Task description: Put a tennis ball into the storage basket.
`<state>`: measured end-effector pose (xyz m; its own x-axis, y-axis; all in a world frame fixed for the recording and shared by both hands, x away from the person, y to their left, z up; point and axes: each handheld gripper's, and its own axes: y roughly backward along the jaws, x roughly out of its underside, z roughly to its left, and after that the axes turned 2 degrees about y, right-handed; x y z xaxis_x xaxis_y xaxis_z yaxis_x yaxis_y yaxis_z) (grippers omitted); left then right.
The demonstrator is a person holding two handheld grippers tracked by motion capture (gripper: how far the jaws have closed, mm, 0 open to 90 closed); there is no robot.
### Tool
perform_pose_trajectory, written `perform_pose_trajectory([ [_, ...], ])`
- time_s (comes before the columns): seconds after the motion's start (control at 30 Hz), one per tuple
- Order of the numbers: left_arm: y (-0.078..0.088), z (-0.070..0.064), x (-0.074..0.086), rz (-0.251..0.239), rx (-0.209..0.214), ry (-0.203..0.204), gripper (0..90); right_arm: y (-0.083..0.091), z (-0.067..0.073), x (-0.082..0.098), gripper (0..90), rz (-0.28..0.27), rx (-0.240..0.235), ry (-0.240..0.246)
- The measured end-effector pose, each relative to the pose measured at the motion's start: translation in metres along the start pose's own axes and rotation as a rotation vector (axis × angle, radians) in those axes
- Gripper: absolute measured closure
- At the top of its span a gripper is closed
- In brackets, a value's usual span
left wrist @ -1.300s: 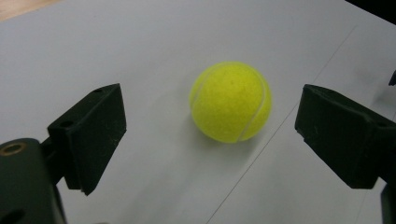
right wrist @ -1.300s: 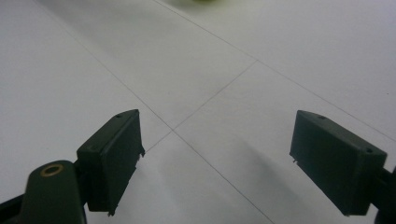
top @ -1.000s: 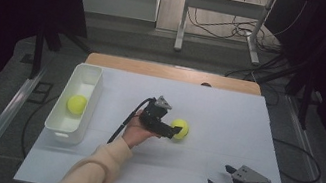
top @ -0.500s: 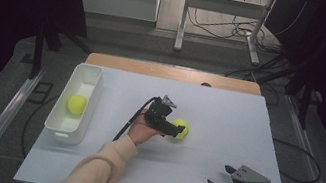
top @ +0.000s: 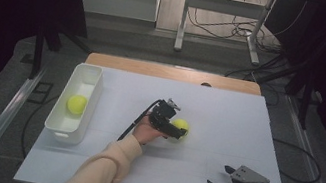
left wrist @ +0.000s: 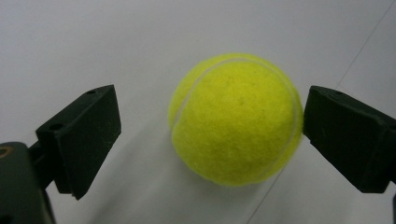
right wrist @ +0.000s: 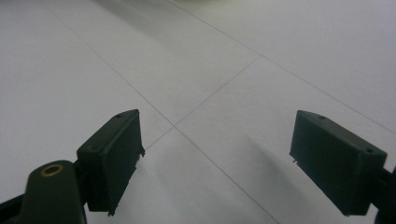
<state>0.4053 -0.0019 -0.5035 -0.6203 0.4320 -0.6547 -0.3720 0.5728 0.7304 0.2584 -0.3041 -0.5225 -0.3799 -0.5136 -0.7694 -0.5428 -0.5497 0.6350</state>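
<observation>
The left tongs (top: 178, 131) stand spread around a tennis ball (top: 180, 126) that lies on the white table (top: 227, 118), a little right of the middle. The jaws have just been opening, and the ball sits between them. In the left gripper view the ball (left wrist: 236, 119) is close to the right jaw, maybe touching it, while a clear gap stays at the left jaw, so nothing presses it yet.

I judge the step in hand to be the grasp of this ball. To do it well, the person should shift the tongs sideways until the ball sits in the middle, go low enough to meet its widest part, then close slowly, because a round ball rolls away easily.

The right tongs (top: 219, 178) rest spread and empty near the front edge of the table.

A second tennis ball (top: 77, 104) lies in the white bin (top: 91, 90) at the left. From above, the gripper body covers part of the first ball, so contact is hard to judge there.
</observation>
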Motion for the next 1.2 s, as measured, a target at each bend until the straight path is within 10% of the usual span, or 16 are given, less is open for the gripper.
perform_pose_trajectory([
  [0.73,-0.008,-0.005,0.002,-0.003,0.044,-0.03,25.9,0.0,0.0,0.0,17.4,0.009,0.001,0.007],
  [1.2,0.022,-0.002,0.005,-0.101,0.061,-0.007,25.9,0.0,0.0,0.0,17.4,0.009,0.006,0.007],
])
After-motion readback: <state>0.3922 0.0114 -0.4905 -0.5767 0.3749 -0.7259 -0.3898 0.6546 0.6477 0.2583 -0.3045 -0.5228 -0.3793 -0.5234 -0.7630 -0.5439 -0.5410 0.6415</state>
